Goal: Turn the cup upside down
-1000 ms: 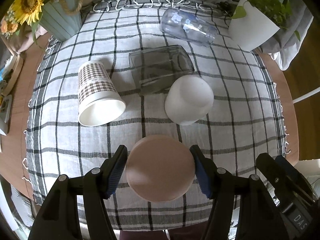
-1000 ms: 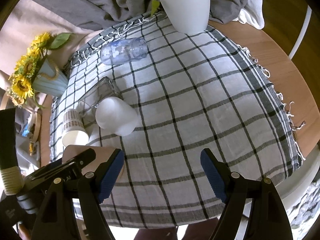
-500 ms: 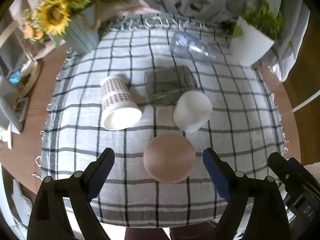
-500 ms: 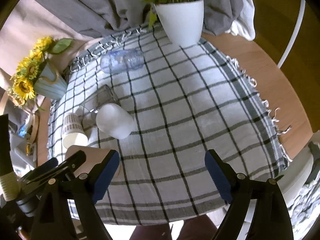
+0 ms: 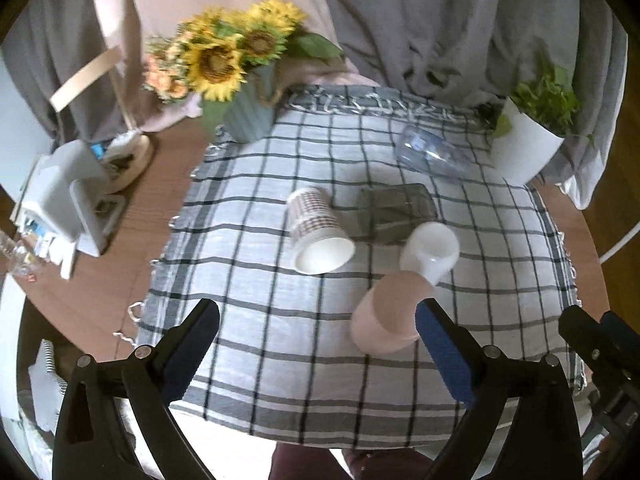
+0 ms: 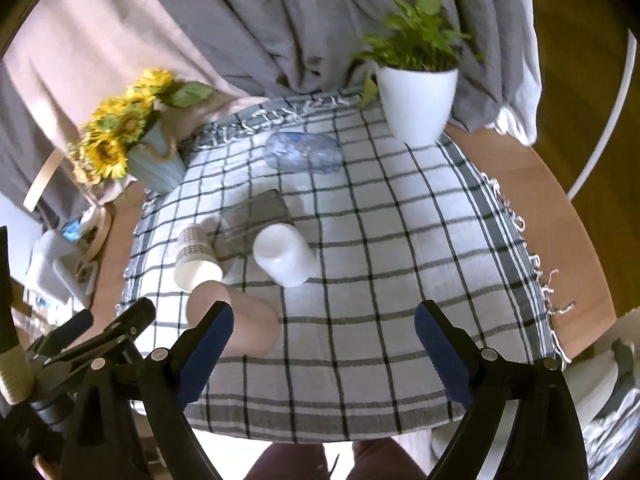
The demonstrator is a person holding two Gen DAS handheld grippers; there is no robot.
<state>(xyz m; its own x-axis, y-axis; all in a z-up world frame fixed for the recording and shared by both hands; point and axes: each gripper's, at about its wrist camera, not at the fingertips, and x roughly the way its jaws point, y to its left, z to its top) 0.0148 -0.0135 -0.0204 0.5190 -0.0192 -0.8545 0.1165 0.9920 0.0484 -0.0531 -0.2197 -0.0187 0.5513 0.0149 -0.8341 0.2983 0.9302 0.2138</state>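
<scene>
A pink cup (image 5: 386,314) stands upside down on the checked cloth, near its front edge; it also shows in the right wrist view (image 6: 248,320). My left gripper (image 5: 320,352) is open and empty, pulled back above the cloth's front edge, with the pink cup just inside its right finger. My right gripper (image 6: 320,352) is open and empty over the cloth's front part. A white cup (image 5: 430,250) (image 6: 286,256) stands upside down behind the pink one. A patterned paper cup (image 5: 318,230) (image 6: 196,254) lies on its side, mouth toward me.
A grey glass container (image 5: 394,210) and a clear blue-printed glass (image 5: 430,154) lie further back. A sunflower vase (image 5: 248,114) stands back left, a white plant pot (image 5: 524,152) back right. White clutter (image 5: 64,204) sits on the wooden table (image 5: 112,280) at left.
My left gripper let go of the pink cup, opened wide, then drew back and up, turning left. The pink cup stays upside down on the cloth. My right gripper rose slightly.
</scene>
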